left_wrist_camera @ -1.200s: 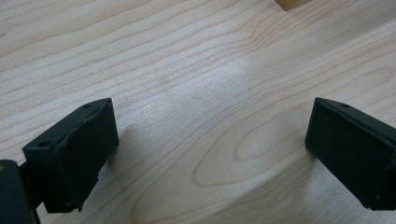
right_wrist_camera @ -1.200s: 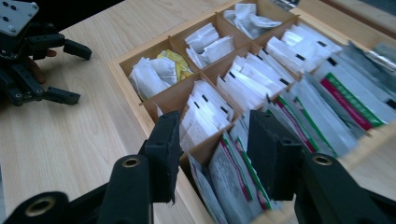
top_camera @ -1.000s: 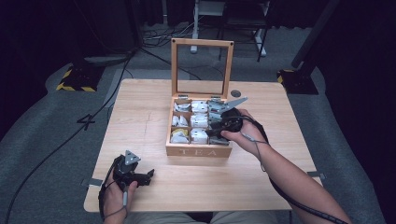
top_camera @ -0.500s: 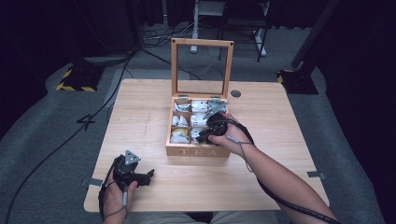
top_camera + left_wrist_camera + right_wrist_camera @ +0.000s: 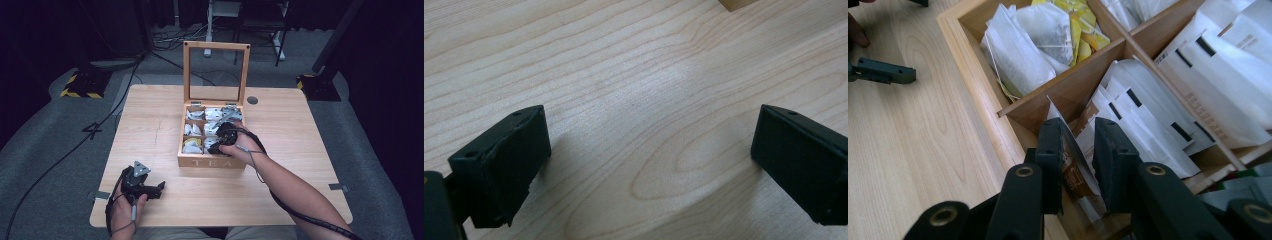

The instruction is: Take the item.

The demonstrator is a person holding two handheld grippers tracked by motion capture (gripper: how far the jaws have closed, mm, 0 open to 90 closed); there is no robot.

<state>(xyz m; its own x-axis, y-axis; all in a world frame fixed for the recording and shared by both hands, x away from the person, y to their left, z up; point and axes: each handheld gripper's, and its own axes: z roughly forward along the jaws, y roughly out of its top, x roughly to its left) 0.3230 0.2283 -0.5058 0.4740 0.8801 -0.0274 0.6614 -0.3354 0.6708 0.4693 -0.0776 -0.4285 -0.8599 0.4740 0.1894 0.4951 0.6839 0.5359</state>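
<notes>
- Table [image 5: 150, 115]: light wood top, grain running across, seen from the high view; grey floor around it, small round dark disc [image 5: 252, 100] near the far edge.
- Tea box [image 5: 210, 161]: wooden, word TEA on the near front wall, set at about mid-table. Lid [image 5: 216, 46] standing upright at the back, a frame with a see-through pane. Inside divided into compartments by wooden partitions, all packed with sachets.
- Right gripper [image 5: 216, 146]: held over the near right part of the box, forearm coming in from bottom right, cable trailing along the arm. In the right gripper view [image 5: 1079, 165] both jaws dipped into the near compartment beside the front wall, standing either side of one sachet with a narrow gap between; left jaw flat against the paper, right jaw close beside it; full clamp not certain.
- Left gripper [image 5: 150, 189]: resting low on the table near the front left corner, well apart from the box, grey three-cornered plate on top. In the left gripper view [image 5: 649, 155] jaws spread wide, bare wood between them, nothing held.
- Tea sachet [image 5: 1070, 150]: white paper with brown print, upright between the right jaws, leaning against the partition, in the compartment nearest the front wall.
- Neighbouring sachets [image 5: 1143, 120]: white with black bars, stacked on edge in the same compartment.
- Yellow-tagged bags [image 5: 1048, 35]: loose gauze bags in the next compartment along the front wall.
</notes>
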